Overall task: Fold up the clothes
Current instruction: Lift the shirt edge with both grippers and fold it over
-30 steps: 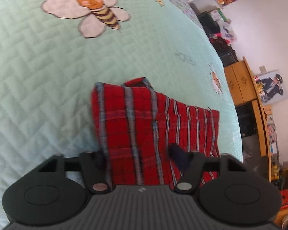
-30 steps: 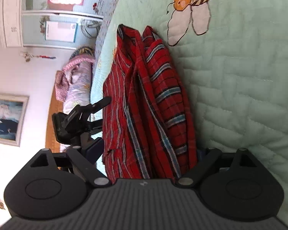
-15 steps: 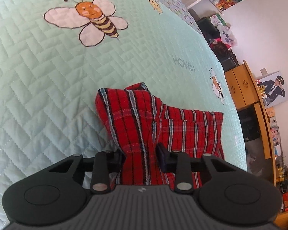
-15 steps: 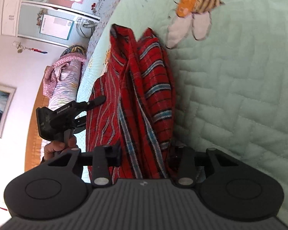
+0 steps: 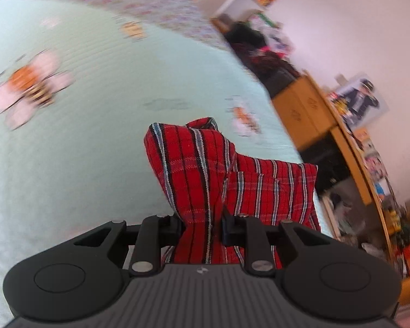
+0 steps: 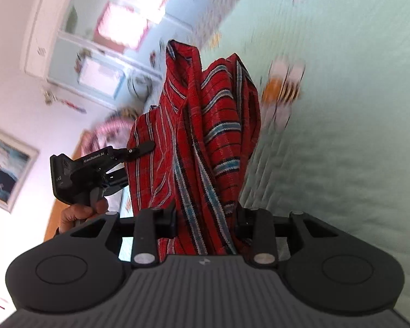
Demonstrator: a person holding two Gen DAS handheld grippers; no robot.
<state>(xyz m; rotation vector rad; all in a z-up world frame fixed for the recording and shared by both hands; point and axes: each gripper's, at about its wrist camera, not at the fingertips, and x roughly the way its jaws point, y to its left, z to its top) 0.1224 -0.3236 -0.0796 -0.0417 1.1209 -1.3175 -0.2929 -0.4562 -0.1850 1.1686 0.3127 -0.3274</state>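
A red plaid shirt (image 5: 210,175) with blue, white and black stripes hangs bunched above the mint quilted bedspread (image 5: 82,150). My left gripper (image 5: 201,225) is shut on a gathered edge of the red plaid shirt, cloth pinched between both fingers. In the right wrist view the red plaid shirt (image 6: 205,142) drapes in long folds, and my right gripper (image 6: 206,218) is shut on its lower edge. The left gripper (image 6: 95,164) shows there too, held by a hand (image 6: 79,213), its fingers clamped on the shirt's far side.
The bedspread carries bee prints (image 5: 27,90) and runs out toward a wooden cabinet (image 5: 309,109) and cluttered shelves (image 5: 374,164) on the right. A white wardrobe (image 6: 95,54), a framed picture (image 6: 5,164) and a pink bundle (image 6: 109,131) lie beyond the bed.
Both grippers went from open around the shirt to shut on it and have lifted it off the bedspread. The views are now motion-blurred and tilted up toward the room.
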